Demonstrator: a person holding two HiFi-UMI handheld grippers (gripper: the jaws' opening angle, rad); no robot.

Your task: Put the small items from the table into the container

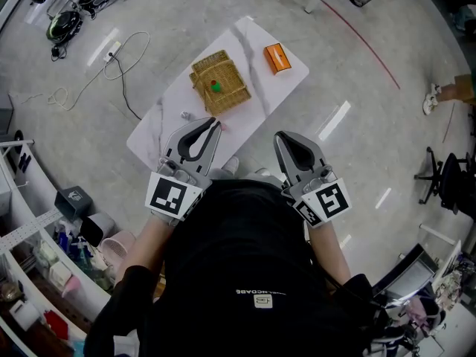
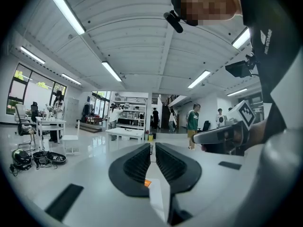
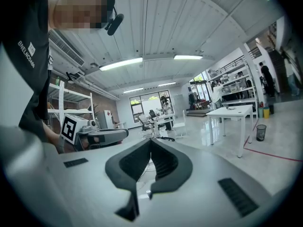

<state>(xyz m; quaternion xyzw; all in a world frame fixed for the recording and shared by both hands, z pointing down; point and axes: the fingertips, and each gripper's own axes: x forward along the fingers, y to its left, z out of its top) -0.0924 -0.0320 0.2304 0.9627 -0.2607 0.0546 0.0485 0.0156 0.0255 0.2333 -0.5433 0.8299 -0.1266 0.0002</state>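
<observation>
While both tools sit close to the person's chest, the count is as follows. Grippers, 2: left gripper [image 1: 213, 123], jaws drawn together to a thin slit, nothing between; right gripper [image 1: 282, 137], jaw tips meeting, empty. Counter, 1: white marbled rectangular counter [image 1: 165, 129], just beyond both grippers. Container, 1: tan woven wicker basket [image 1: 232, 95], approx. mid-counter, holding 1 small green round item [image 1: 216, 86]. Outside the basket, 2: orange rectangular box [image 1: 277, 58], to its right, apart; small grey item [image 1: 186, 114], near the counter's front edge, beside the left gripper tip; kind not discernible.
</observation>
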